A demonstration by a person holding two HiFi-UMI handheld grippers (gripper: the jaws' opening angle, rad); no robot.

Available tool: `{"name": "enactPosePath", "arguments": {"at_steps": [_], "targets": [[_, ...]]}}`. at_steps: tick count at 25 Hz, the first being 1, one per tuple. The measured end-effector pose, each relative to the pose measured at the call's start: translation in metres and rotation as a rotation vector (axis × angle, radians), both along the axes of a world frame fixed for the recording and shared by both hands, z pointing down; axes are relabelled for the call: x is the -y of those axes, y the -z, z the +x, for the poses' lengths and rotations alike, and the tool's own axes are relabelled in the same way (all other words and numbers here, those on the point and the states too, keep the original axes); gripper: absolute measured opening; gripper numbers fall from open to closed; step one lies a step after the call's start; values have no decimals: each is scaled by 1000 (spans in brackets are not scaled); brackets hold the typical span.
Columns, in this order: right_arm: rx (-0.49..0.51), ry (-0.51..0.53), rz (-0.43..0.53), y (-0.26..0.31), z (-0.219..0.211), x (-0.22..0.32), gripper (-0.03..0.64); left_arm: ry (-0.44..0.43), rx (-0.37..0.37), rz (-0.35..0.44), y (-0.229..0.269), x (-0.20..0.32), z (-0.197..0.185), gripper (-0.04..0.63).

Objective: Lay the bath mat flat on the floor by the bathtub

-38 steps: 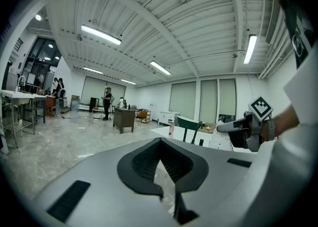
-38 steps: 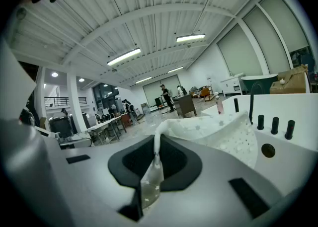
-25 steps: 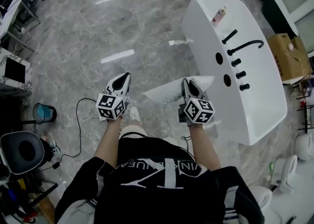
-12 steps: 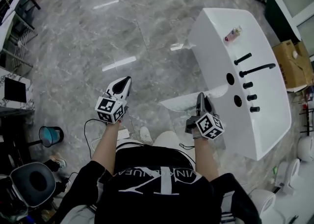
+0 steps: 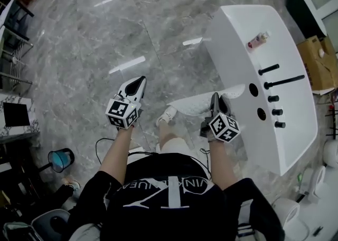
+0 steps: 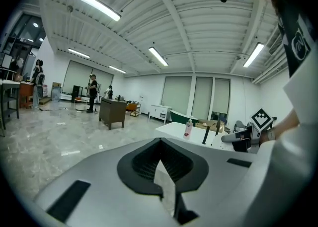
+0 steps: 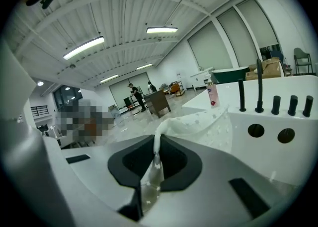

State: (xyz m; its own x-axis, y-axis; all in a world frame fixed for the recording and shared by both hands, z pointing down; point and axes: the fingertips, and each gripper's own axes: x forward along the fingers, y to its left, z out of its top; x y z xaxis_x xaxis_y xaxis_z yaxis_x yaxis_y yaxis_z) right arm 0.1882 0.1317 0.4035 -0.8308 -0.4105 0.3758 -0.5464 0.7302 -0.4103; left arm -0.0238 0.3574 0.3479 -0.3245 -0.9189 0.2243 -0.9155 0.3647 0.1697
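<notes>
While the right gripper [image 5: 215,99] clamps the white bath mat [image 5: 193,106] aloft beside the bathtub [image 5: 237,34], the left gripper [image 5: 139,82] is clenched empty; spreading it on the floor [image 5: 105,34] seems wholly undone

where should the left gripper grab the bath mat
Pinch the free left end of the bath mat, jaws across its thin edge, coming from the left. The right gripper holds it nearer the bathtub, and the sheet trails leftward from there.
</notes>
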Motion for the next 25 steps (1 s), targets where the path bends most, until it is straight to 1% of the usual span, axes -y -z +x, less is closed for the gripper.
{"name": "enactPosePath", "arguments": {"at_steps": [4, 7, 10, 14, 18, 22, 25], "targets": [[-42, -17, -51, -18, -40, 24, 40, -39, -28, -33, -7, 40, -45, 14], [-79, -22, -74, -28, -64, 42, 40, -73, -39, -66, -17, 73, -75, 14], [-101, -26, -94, -35, -84, 60, 40, -98, -47, -78, -22, 107, -100, 14], [-117, -15, -109, -39, -106, 77, 40, -132, -50, -71, -23, 149, -124, 14], [-112, -7, -114, -42, -129, 86, 40, -165, -60, -58, -28, 188, -144, 14], [-91, -40, -131, -42, -147, 102, 40, -225, -63, -63, -33, 232, -157, 14], [-83, -104, -146, -45, -160, 116, 40, -296, -64, -71, -40, 266, -173, 14]]}}
